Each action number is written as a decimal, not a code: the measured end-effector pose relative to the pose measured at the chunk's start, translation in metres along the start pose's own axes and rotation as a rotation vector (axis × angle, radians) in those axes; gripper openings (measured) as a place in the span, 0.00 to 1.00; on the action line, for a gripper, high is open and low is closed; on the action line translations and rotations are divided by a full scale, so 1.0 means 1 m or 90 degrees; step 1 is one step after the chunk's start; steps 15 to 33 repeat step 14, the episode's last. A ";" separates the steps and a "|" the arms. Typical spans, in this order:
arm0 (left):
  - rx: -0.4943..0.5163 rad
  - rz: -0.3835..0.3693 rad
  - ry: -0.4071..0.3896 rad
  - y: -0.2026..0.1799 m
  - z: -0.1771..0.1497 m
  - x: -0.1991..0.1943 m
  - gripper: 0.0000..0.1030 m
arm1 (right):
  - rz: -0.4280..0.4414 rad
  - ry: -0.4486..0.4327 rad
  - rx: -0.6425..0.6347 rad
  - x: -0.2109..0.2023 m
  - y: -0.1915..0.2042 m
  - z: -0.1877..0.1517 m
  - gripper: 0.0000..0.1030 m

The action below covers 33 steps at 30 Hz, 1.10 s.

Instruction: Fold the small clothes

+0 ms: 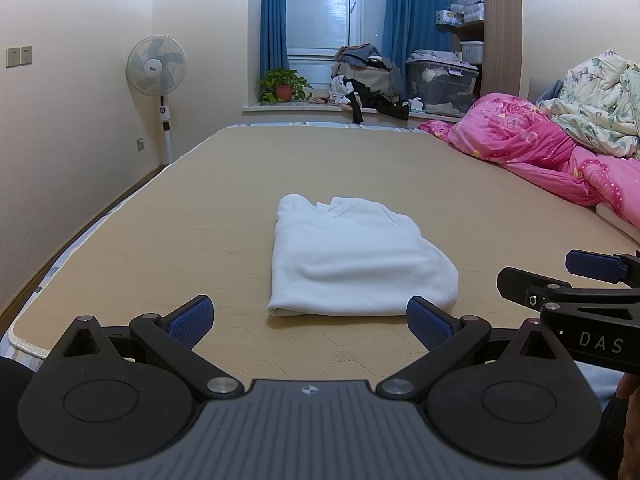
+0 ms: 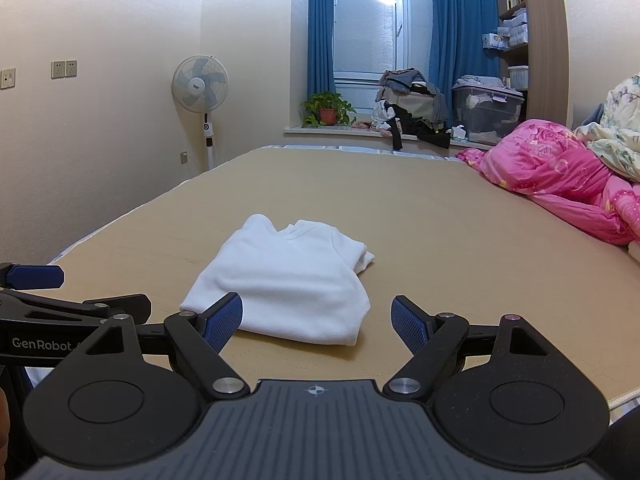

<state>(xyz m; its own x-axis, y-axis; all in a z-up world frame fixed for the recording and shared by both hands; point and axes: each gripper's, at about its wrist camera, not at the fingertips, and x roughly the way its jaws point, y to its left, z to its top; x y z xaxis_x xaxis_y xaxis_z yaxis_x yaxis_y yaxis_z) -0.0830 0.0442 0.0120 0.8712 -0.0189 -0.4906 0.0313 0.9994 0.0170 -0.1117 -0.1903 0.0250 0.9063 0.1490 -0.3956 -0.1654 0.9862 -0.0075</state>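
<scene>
Both tools (image 1: 310,322) (image 2: 318,322) gape just short of the folded white garment (image 1: 352,256).

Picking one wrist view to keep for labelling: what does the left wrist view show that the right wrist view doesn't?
Only the left wrist view: the floral quilt nearly whole, and the right gripper side-on.

Only the right wrist view: a third wall plate, the garment's bunched sleeve, and the left gripper side-on.

Both: the folded white garment on the tan bed cover, fan, potted plant, pink duvet, and both grippers open, holding nothing.
</scene>
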 end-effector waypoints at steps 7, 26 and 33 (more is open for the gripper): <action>0.000 0.000 0.000 0.000 0.000 0.000 1.00 | 0.001 0.001 0.001 0.000 0.000 0.000 0.80; 0.001 -0.001 -0.003 -0.001 0.000 0.000 1.00 | 0.003 0.004 0.003 0.001 0.000 -0.001 0.80; 0.001 -0.001 -0.003 -0.001 0.000 0.000 1.00 | 0.003 0.004 0.003 0.001 0.000 -0.001 0.80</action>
